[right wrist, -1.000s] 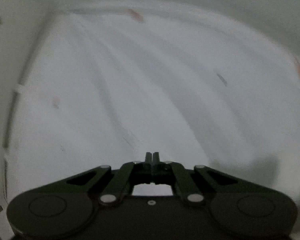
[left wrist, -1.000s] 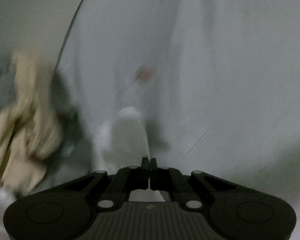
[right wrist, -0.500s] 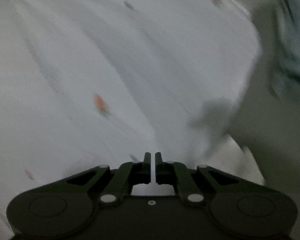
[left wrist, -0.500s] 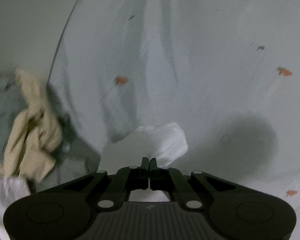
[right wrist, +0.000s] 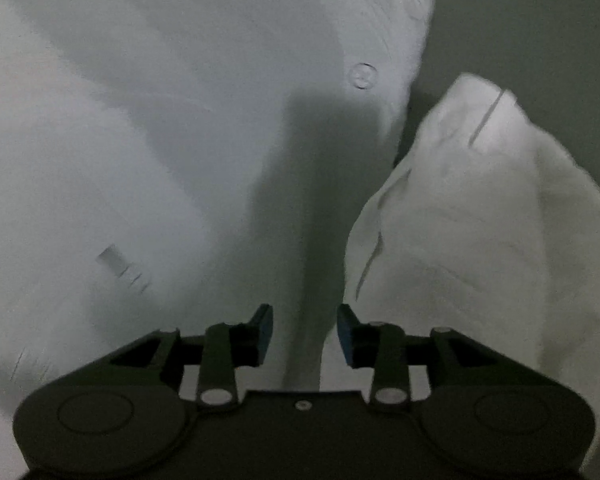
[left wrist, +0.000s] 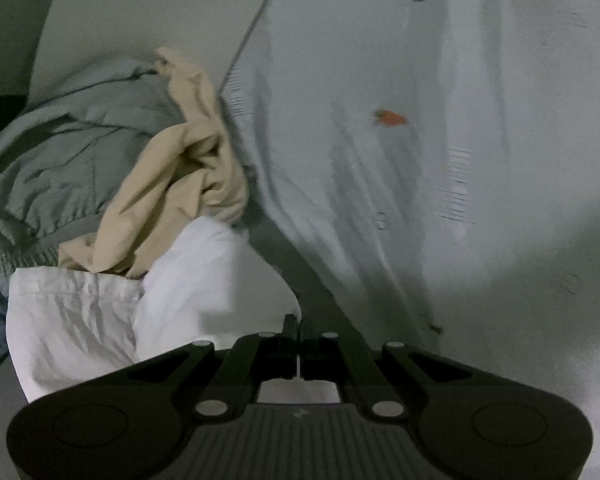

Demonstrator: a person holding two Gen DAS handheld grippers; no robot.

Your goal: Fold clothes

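a: shirt [left wrist: 400, 128], white with small orange and dark motifs, is spread on the table [left wrist: 140, 12]. left gripper [left wrist: 299, 326] jaws are together, and a white sliver shows in the seam, so i read it as pinching the shirt's edge. can't see how much fabric is in there.

b: right side?

a: right gripper [right wrist: 304, 330] jaws have just been opening and stand apart. shirt cloth runs under the gap but the pads aren't pressing it. a bunched white fold [right wrist: 472, 208] lies just right of it, and a shirt button [right wrist: 363, 75] further ahead.

b: risks?

a: one-sided hold. if left pulls now, the loose side could drag and skew the fold. also the laundry pile [left wrist: 112, 184] (grey, beige, white pieces) sits just beside the shirt's edge and could snag it.
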